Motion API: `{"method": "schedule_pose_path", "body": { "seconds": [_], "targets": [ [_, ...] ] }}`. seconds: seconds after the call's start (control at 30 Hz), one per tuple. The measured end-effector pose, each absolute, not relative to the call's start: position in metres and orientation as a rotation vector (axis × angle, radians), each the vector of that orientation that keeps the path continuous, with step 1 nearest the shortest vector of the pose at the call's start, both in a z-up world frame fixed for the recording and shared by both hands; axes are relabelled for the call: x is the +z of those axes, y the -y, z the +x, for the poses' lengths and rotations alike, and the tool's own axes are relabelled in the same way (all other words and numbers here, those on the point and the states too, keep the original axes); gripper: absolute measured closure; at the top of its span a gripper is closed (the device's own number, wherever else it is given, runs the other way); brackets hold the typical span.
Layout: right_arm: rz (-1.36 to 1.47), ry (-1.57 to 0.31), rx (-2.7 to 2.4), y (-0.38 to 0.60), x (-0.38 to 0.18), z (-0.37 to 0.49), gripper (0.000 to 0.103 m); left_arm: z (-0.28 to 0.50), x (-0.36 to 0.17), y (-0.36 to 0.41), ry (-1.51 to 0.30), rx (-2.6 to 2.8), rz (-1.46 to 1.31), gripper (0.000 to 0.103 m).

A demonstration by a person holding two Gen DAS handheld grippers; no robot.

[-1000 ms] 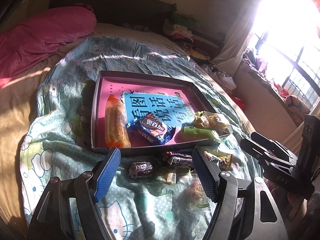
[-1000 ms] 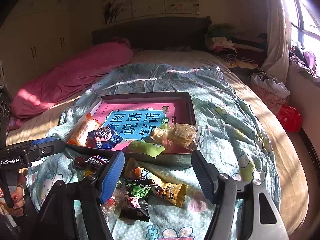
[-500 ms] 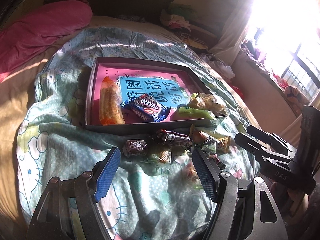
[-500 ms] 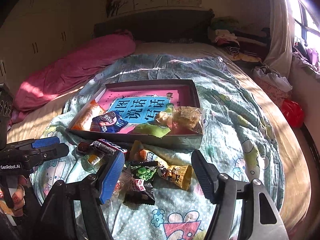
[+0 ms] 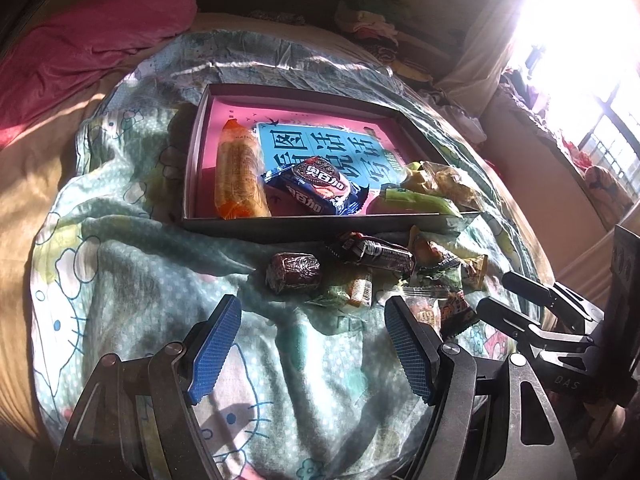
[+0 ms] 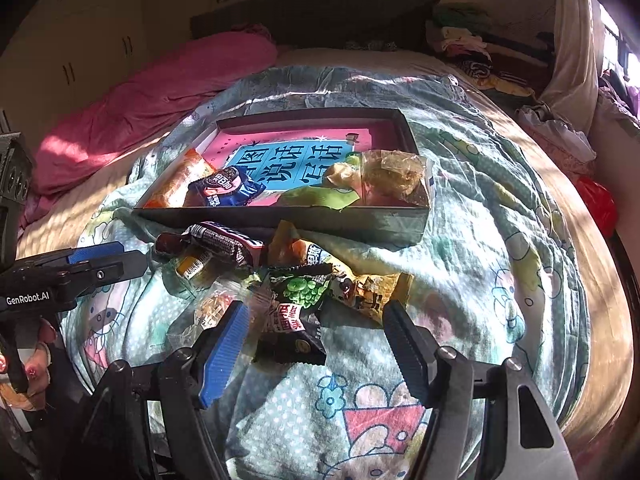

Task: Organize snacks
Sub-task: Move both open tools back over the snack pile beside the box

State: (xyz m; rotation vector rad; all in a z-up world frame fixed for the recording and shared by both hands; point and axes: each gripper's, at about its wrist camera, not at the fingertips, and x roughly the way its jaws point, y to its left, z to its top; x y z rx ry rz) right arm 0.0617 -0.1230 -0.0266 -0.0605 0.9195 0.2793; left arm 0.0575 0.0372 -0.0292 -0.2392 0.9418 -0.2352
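Observation:
A shallow dark box (image 5: 192, 176) (image 6: 416, 216) with a pink floor lies on the bed. It holds an orange packet (image 5: 238, 176), a blue cookie packet (image 5: 316, 186) (image 6: 226, 188), a green packet (image 5: 416, 200) and a clear bag of snacks (image 6: 394, 176). Several loose snacks lie in front of it: a brown wrapped cake (image 5: 294, 272), a dark bar (image 5: 376, 252) (image 6: 218, 242), a green-pea packet (image 6: 306, 290), a yellow packet (image 6: 368, 286). My left gripper (image 5: 312, 344) is open and empty, short of the cake. My right gripper (image 6: 316, 348) is open and empty over the near snacks.
A patterned blue-green blanket (image 5: 132, 264) covers the bed. A pink quilt (image 5: 88, 48) lies at the back left. Clothes (image 6: 460, 38) are piled by the headboard. A window (image 5: 580, 40) glares at the right. The bed's right edge (image 6: 608, 280) drops off.
Both grippers have pulled back toward me and down, so the box and loose snacks sit farther up in view. Both stay open and empty.

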Motion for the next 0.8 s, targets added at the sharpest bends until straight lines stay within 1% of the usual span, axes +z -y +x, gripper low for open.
{"method": "schedule_pose_path", "body": {
  "seconds": [0.23,0.8],
  "targets": [
    [-0.078,-0.966,0.284,0.119,-0.038,0.061,0.034,0.064,-0.036,-0.045,-0.962,-0.208,-0.243,0.027],
    [-0.077,-1.012,0.286,0.117,-0.052,0.065,0.034,0.075,-0.046,-0.055,-0.981,-0.188,-0.25,0.027]
  ]
}}
